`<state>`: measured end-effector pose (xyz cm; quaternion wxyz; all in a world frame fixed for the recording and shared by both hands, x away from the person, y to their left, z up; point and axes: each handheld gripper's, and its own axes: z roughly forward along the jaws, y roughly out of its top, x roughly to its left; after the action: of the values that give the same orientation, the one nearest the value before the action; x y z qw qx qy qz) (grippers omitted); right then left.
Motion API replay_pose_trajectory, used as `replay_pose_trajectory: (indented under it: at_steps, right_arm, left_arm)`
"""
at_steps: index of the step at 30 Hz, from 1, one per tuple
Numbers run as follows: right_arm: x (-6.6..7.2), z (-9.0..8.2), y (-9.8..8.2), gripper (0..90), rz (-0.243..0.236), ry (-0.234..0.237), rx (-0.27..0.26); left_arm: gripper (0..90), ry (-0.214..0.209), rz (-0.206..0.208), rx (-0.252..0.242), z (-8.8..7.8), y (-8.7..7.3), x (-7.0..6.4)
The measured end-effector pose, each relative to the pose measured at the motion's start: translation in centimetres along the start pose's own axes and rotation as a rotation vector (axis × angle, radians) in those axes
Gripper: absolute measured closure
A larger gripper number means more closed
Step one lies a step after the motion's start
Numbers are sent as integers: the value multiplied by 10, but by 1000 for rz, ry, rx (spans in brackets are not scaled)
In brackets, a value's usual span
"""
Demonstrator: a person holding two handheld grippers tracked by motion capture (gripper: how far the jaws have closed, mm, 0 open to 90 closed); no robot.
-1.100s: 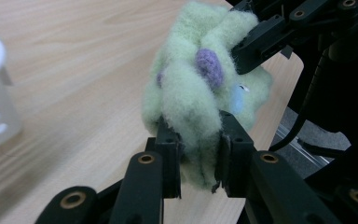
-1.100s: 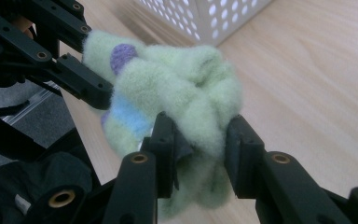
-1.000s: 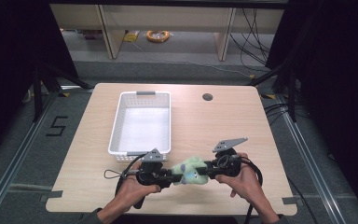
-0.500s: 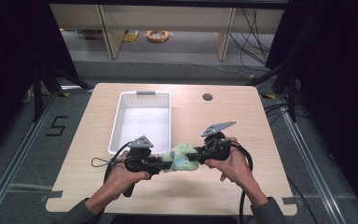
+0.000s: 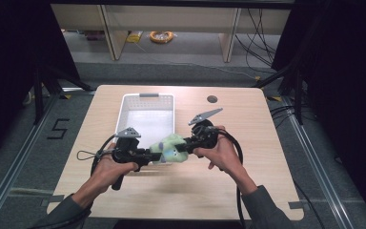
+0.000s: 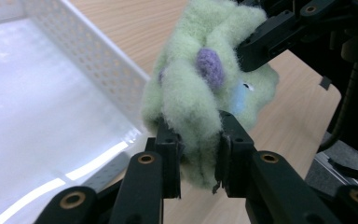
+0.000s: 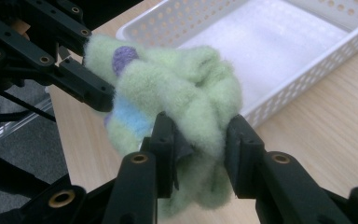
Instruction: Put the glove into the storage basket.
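A fuzzy pale-green sock (image 5: 170, 148) with purple and light-blue spots hangs bunched between both grippers, just above the near edge of the white basket (image 5: 133, 106). My left gripper (image 5: 153, 155) is shut on its left end; in the left gripper view the jaws pinch the green fleece (image 6: 193, 109). My right gripper (image 5: 185, 143) is shut on its right end; in the right gripper view the sock (image 7: 177, 93) is clamped between the jaws, with the left gripper's fingers (image 7: 81, 81) beyond it. The basket (image 6: 98, 60) (image 7: 261, 42) holds nothing.
The wooden table (image 5: 248, 157) has a round cable hole (image 5: 212, 99) at its far right. Cables trail from both grippers across the near table. Dark frame posts and floor rails flank the table.
Both grippers have risen and moved away from the person with the sock, from the near table edge to the basket's near end. Both holds are unchanged.
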<state>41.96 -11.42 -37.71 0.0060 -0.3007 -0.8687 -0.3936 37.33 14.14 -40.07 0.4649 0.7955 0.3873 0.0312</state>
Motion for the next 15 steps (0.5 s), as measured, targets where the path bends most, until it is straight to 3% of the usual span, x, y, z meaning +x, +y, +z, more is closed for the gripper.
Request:
replay_pose_trajectory:
  at_steps: [5, 15]
  right_arm:
    - [-2, 13, 14, 683, 4, 30, 2]
    - [-5, 39, 44, 683, 0, 41, 20]
  left_arm:
    - [728, 22, -12, -1, -9, 2, 16]
    - [727, 61, -39, 14, -23, 8, 44]
